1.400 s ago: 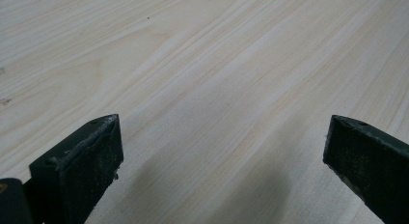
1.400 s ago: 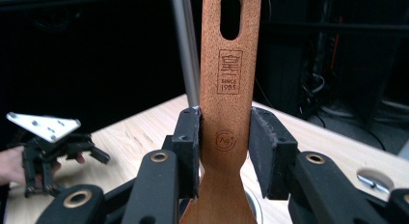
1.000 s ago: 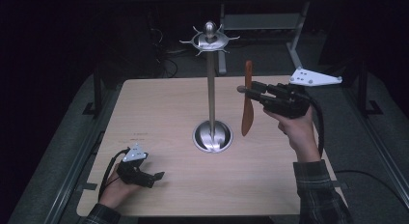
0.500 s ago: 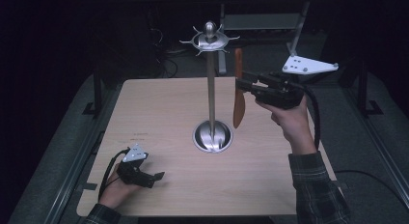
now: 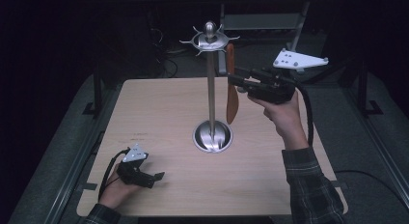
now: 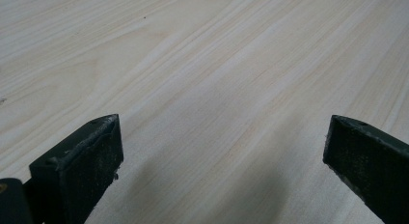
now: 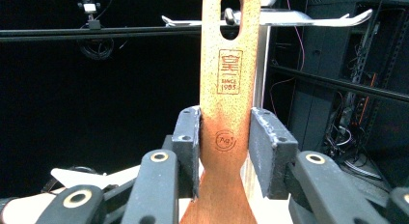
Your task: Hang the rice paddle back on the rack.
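Observation:
A brown wooden spatula (image 5: 231,86) hangs upright beside the steel utensil stand (image 5: 211,79), blade down. My right gripper (image 5: 232,80) is shut on its handle, held up near the stand's hooked crown (image 5: 210,40). In the right gripper view the spatula (image 7: 229,89) fills the centre, clamped between both pads; a hook tip (image 7: 230,14) shows through the handle's slot. My left gripper (image 5: 153,178) rests on the table at the front left, open and holding nothing. The left gripper view shows its two pads (image 6: 91,161) wide apart over bare wood.
The stand's round base (image 5: 212,136) sits mid-table on the light wooden tabletop (image 5: 164,108). Dark racks and cables lie behind the table. A cable trails from the right gripper down past the person's plaid sleeve (image 5: 308,185).
My right gripper has carried the spatula up and leftward, from beside the pole to the stand's crown. The left gripper has stayed put.

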Tool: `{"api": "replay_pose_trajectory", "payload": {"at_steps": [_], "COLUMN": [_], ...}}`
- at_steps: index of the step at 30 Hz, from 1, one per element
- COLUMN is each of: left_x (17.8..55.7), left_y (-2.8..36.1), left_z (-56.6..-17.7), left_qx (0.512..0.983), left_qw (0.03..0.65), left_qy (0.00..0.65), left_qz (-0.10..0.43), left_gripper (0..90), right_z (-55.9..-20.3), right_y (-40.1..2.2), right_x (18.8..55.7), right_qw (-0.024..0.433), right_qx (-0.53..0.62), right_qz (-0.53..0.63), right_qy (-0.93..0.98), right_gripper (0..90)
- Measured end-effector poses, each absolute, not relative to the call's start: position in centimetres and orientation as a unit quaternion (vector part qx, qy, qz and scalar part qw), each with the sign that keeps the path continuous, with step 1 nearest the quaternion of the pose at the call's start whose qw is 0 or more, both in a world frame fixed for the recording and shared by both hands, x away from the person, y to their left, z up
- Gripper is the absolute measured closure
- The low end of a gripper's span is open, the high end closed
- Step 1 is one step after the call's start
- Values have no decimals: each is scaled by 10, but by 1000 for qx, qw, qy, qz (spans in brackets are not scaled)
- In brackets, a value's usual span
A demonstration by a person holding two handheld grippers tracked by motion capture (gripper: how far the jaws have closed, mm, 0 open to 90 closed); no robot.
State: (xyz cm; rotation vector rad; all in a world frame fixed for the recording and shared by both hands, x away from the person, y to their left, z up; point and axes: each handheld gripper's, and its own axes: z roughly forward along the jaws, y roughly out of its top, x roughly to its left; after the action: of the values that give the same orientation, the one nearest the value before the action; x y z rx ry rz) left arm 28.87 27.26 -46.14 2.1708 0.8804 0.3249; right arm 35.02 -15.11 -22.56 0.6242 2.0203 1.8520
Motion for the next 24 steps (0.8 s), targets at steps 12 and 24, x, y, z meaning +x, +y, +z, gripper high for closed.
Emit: {"api": "replay_pose_trajectory", "payload": {"at_steps": [12, 24], "left_x": [289, 289], "left_y": [273, 274], "left_z": [-461, -461], "left_qx": [849, 851], "left_qw": [380, 377], "left_qy": [344, 342], "left_qz": [129, 130], "left_gripper": [0, 0], "right_z": [-228, -230], "right_y": [-144, -142], "right_x": [357, 359], "right_qw": [161, 162], "right_qx": [222, 223], "right_qz": [647, 641], "right_qy": [711, 717], "right_gripper": [650, 639]}}
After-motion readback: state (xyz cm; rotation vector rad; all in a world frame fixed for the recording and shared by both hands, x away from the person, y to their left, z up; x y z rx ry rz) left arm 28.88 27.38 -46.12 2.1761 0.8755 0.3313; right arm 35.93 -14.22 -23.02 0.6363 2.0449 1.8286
